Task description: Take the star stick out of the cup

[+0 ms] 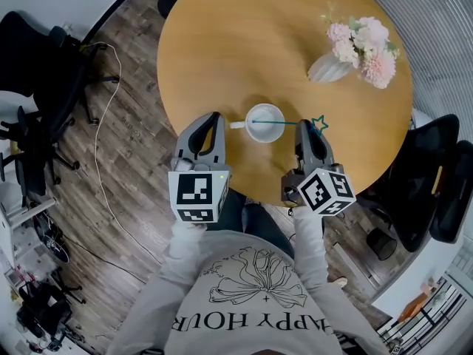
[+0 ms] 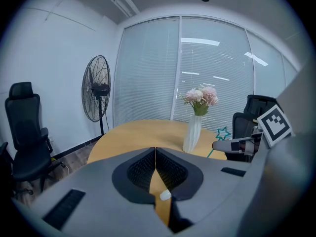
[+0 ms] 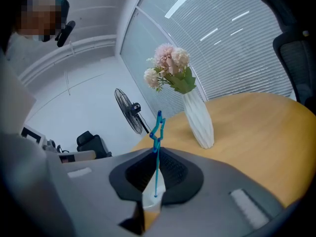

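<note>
A white cup (image 1: 264,122) stands on the round wooden table (image 1: 222,43), its handle (image 1: 236,124) pointing left. The teal star stick (image 1: 284,123) leans out of the cup to the right, its star (image 1: 319,123) just past my right gripper (image 1: 303,126). That gripper is shut on the stick; in the right gripper view the stick (image 3: 157,157) runs up between the jaws to the star (image 3: 158,127), and its lower end rests at the white cup (image 3: 150,197). My left gripper (image 1: 216,118) is shut at the handle; a white bit (image 2: 165,195) shows between its closed jaws (image 2: 155,154).
A white vase (image 1: 329,69) of pink flowers (image 1: 366,43) stands at the table's far right. Black office chairs stand at the right (image 1: 432,168) and left (image 1: 37,58). A cable (image 1: 103,146) trails across the wooden floor. A standing fan (image 2: 97,90) is by the wall.
</note>
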The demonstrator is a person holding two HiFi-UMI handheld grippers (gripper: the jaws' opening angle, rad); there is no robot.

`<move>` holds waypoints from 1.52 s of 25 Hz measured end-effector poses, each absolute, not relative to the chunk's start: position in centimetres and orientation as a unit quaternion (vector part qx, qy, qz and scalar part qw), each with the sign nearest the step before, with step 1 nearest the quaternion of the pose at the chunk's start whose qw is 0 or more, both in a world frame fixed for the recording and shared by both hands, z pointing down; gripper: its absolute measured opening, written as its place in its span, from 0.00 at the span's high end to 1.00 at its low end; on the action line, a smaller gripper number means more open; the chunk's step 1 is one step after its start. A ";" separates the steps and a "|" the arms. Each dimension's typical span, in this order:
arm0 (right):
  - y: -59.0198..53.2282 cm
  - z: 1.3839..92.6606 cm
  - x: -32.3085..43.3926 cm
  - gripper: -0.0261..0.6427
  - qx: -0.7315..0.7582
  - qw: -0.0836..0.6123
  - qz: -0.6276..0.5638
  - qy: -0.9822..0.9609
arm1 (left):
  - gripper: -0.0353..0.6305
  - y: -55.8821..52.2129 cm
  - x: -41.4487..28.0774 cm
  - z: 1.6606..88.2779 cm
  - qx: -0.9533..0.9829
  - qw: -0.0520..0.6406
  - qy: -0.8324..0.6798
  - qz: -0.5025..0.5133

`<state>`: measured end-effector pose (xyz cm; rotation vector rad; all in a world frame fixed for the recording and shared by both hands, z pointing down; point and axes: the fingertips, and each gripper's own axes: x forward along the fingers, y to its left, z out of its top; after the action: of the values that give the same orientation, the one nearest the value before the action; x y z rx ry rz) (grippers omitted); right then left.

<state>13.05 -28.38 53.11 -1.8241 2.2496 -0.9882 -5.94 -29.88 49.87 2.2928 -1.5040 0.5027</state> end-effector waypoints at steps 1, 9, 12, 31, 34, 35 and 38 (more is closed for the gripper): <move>-28.4 52.8 12.9 0.92 -0.595 0.041 -0.319 0.737 | 0.94 -29.8 -6.1 49.7 0.809 0.176 -0.532 0.176; -28.0 49.9 12.4 0.92 -0.588 0.047 -0.290 0.754 | 0.94 -29.3 -6.0 48.0 0.813 0.165 -0.535 0.161; -27.7 48.7 12.4 0.92 -0.587 0.048 -0.278 0.759 | 0.94 -29.0 -5.8 47.2 0.815 0.158 -0.537 0.154; -27.0 41.9 12.6 0.92 -0.581 0.075 -0.216 0.781 | 0.94 -28.3 -5.6 41.1 0.821 0.114 -0.549 0.111; -27.1 41.1 12.6 0.92 -0.580 0.077 -0.208 0.784 | 0.94 -28.3 -5.6 40.3 0.821 0.107 -0.550 0.105; -27.1 40.8 12.5 0.92 -0.580 0.078 -0.206 0.785 | 0.94 -28.3 -5.7 40.0 0.822 0.104 -0.551 0.104; -27.1 39.9 12.3 0.92 -0.578 0.083 -0.198 0.787 | 0.94 -28.1 -5.9 39.1 0.822 0.098 -0.552 0.097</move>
<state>12.29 -27.12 39.91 -1.7260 2.3513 -0.5923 -5.89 -28.10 39.06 2.4349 -1.6339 0.2868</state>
